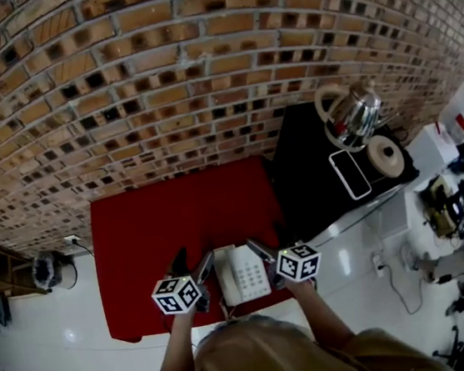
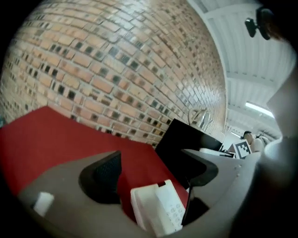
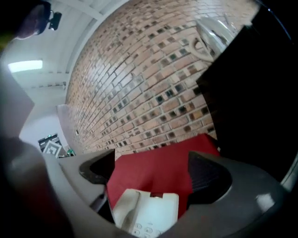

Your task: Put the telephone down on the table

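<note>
At the near edge of the red tabletop [image 1: 154, 232] the white telephone [image 1: 243, 273] lies flat, keypad up. Left tongs [image 1: 191, 265] flank its left side and right tongs [image 1: 266, 258] its right. Both pairs stand wide apart, pads clear of the telephone.

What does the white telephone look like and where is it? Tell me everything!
The telephone is white and plastic-looking, with a handset lying in its cradle on one side and number keys beside it. It lies flat, keys up, on the red table, near the edge closest to the person. The left gripper and right gripper flank it, jaws apart, neither squeezing it.
</note>
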Available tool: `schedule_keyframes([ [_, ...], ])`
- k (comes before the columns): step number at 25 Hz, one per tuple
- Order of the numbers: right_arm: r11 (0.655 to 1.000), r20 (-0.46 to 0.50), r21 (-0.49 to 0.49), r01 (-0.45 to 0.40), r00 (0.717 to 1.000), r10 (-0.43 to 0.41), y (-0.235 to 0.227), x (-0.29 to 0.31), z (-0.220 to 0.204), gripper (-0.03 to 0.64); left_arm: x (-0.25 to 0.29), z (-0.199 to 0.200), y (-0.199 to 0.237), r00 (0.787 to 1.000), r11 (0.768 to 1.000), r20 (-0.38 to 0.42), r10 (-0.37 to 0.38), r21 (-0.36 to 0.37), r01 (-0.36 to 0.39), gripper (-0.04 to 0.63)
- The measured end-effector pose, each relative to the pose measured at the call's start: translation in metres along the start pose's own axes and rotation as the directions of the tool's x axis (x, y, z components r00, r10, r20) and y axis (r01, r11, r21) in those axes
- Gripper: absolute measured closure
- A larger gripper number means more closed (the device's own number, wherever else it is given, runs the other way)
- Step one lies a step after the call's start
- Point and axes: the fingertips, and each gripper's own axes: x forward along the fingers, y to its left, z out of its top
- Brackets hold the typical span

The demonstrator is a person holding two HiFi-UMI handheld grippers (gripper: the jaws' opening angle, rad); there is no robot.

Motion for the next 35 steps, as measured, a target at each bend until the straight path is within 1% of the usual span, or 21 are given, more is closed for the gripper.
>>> schedule_keyframes([
  [1,0.998,0.024,-0.061,0.008,1.000,-0.007,0.008,0.000,0.014,0.141,-0.006,0.024,-0.008,0.998,0.998,0.057,0.002,0.056,-0.005,0.199],
  [3,0.983,0.079,-0.180,0.044,0.996,-0.030,0.019,-0.002,0.035,0.160,-0.019,0.064,-0.021,0.988,0.990,0.155,0.009,0.135,-0.030,0.199],
  [5,0.962,0.165,-0.259,0.084,0.985,-0.042,0.038,-0.007,0.061,0.163,-0.031,0.092,-0.028,0.973,0.973,0.228,0.042,0.211,-0.092,0.199],
  [6,0.954,0.208,-0.283,0.104,0.977,-0.045,0.048,-0.012,0.075,0.163,-0.037,0.103,-0.030,0.963,0.955,0.261,0.071,0.259,-0.141,0.199],
  [7,0.945,0.249,-0.300,0.127,0.967,-0.051,0.058,-0.018,0.088,0.161,-0.044,0.113,-0.031,0.949,0.930,0.297,0.106,0.308,-0.200,0.199],
  [8,0.937,0.287,-0.315,0.152,0.956,-0.059,0.068,-0.024,0.099,0.160,-0.051,0.122,-0.031,0.933,0.902,0.332,0.141,0.345,-0.259,0.199],
  [9,0.928,0.320,-0.328,0.177,0.945,-0.068,0.076,-0.029,0.108,0.159,-0.058,0.129,-0.032,0.916,0.878,0.364,0.168,0.367,-0.307,0.199],
  [10,0.919,0.348,-0.338,0.201,0.934,-0.077,0.082,-0.035,0.115,0.159,-0.065,0.133,-0.033,0.903,0.863,0.388,0.185,0.376,-0.338,0.199],
  [11,0.912,0.370,-0.345,0.221,0.925,-0.085,0.088,-0.040,0.120,0.160,-0.071,0.135,-0.034,0.895,0.857,0.402,0.192,0.377,-0.353,0.199],
  [12,0.906,0.386,-0.351,0.236,0.918,-0.090,0.093,-0.044,0.123,0.160,-0.077,0.135,-0.034,0.892,0.856,0.408,0.194,0.373,-0.357,0.199],
  [14,0.901,0.401,-0.356,0.249,0.911,-0.094,0.100,-0.048,0.123,0.169,-0.085,0.133,-0.032,0.891,0.864,0.408,0.199,0.356,-0.356,0.199],
  [15,0.901,0.401,-0.354,0.251,0.911,-0.096,0.102,-0.048,0.122,0.180,-0.088,0.132,-0.030,0.891,0.867,0.407,0.202,0.348,-0.356,0.199],
  [17,0.903,0.395,-0.348,0.252,0.913,-0.103,0.103,-0.050,0.118,0.183,-0.092,0.129,-0.026,0.891,0.866,0.405,0.205,0.349,-0.358,0.199],
  [25,0.891,0.398,-0.364,0.272,0.910,-0.115,0.111,-0.061,0.108,0.224,-0.094,0.118,-0.031,0.907,0.873,0.378,0.184,0.361,-0.327,0.199],
  [30,0.881,0.395,-0.378,0.283,0.910,-0.123,0.118,-0.066,0.107,0.242,-0.094,0.118,-0.037,0.912,0.883,0.375,0.164,0.356,-0.305,0.199],
  [35,0.879,0.397,-0.376,0.292,0.908,-0.132,0.118,-0.072,0.100,0.249,-0.097,0.119,-0.038,0.914,0.883,0.376,0.152,0.365,-0.296,0.199],
])
